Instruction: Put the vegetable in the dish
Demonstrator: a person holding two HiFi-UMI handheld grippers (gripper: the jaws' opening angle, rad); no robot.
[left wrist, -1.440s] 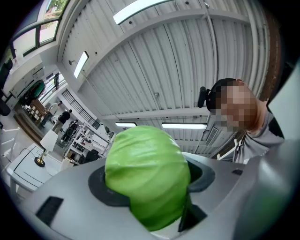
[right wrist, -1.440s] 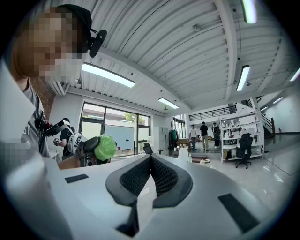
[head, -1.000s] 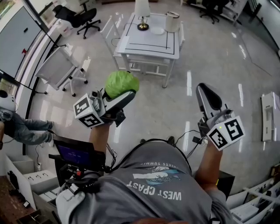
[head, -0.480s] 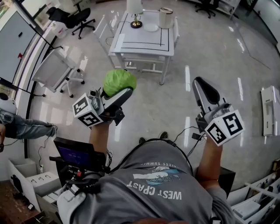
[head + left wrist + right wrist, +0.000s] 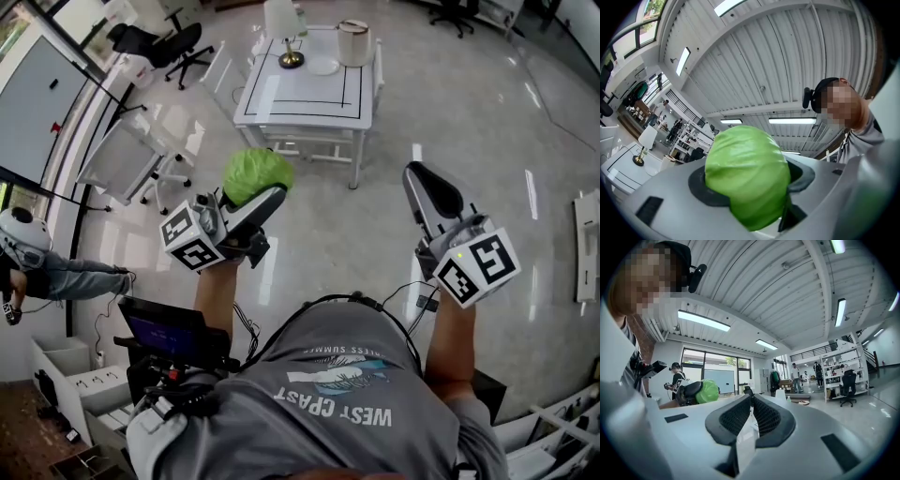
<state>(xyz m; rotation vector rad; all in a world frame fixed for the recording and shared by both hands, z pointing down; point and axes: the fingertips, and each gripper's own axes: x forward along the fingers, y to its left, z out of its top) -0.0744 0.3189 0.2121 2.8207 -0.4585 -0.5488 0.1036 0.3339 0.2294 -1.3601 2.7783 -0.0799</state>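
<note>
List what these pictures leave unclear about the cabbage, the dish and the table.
- Head view: the dish is too small to tell whether anything lies in it.
- Left gripper view: the lower part of the cabbage is hidden between the jaws of the left gripper; the head view shows only its top.
- Left gripper view: the table is partly cut off by the dark picture edge and the gripper's body.
- Right gripper view: neither table nor dish shows.

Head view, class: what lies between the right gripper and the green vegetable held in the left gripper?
Only bare glossy floor separates the right gripper from the green vegetable; the head view shows nothing standing there.
</note>
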